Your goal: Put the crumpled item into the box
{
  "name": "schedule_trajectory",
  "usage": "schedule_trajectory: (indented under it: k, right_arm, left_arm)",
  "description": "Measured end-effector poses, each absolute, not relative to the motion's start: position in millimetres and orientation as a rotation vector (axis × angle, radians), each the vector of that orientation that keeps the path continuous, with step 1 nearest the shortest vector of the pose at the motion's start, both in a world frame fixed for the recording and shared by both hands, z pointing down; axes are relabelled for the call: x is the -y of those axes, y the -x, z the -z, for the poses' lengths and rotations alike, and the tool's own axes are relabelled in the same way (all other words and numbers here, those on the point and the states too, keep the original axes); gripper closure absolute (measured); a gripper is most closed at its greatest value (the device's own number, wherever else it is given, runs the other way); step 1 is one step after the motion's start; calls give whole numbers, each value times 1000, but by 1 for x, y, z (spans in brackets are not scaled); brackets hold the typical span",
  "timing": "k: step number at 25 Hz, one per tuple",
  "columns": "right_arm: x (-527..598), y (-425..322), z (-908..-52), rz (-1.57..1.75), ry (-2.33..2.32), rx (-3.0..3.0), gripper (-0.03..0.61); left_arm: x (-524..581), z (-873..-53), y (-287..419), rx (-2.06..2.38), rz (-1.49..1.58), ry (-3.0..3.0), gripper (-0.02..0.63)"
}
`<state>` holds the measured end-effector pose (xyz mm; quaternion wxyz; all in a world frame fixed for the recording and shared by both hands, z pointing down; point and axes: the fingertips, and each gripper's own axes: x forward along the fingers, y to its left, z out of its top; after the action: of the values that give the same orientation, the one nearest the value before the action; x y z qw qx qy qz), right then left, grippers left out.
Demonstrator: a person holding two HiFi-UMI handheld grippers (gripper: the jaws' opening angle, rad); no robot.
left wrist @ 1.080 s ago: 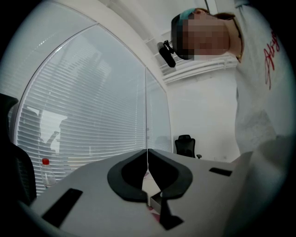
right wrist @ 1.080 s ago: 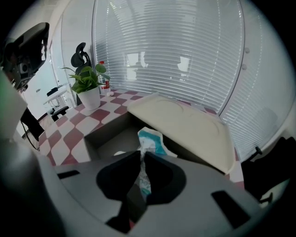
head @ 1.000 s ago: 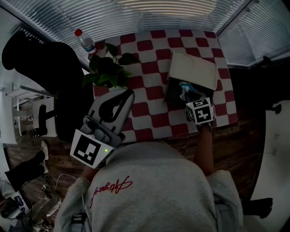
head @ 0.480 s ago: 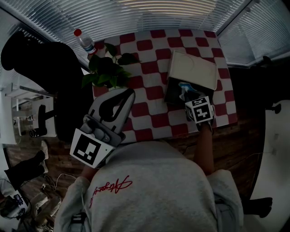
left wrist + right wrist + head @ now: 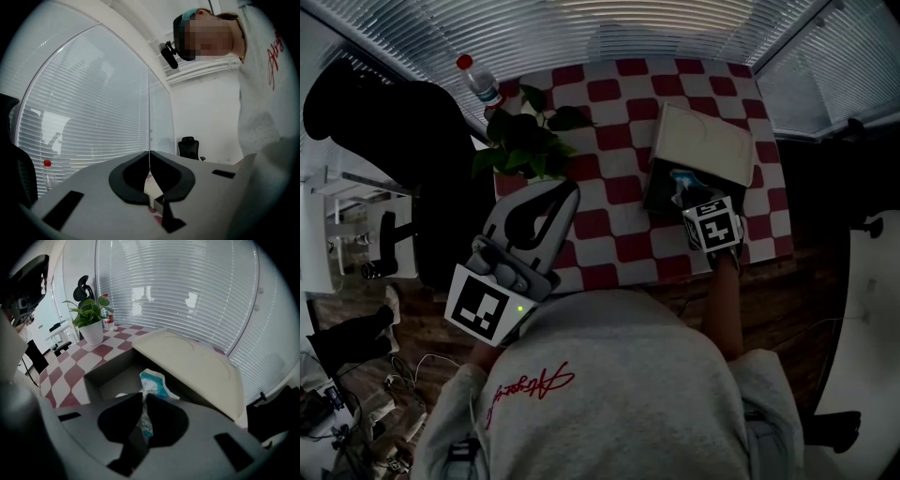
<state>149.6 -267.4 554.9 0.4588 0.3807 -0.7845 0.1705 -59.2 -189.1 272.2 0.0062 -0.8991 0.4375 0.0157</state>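
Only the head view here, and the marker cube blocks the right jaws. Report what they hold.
Observer: The right gripper has its jaws shut on the crumpled item, which is white and teal.
Operator: Tell me where it sits relative to the box.
Observer: It hangs in front of the open box interior, beside the raised lid.
Operator: Now the left jaws.
Observer: The left gripper has its jaws together, with nothing between them.

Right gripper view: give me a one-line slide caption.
Right gripper, jaws shut on the crumpled item, holds it at the open box on the checkered table.
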Motion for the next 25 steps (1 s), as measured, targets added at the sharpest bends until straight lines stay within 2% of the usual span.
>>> schedule_trajectory:
  k: [25]
  right_arm:
    - [272,-152,-564,-427,-908,1925,535]
  left_arm:
    - [189,-273,58,-1386,-37,2804,595]
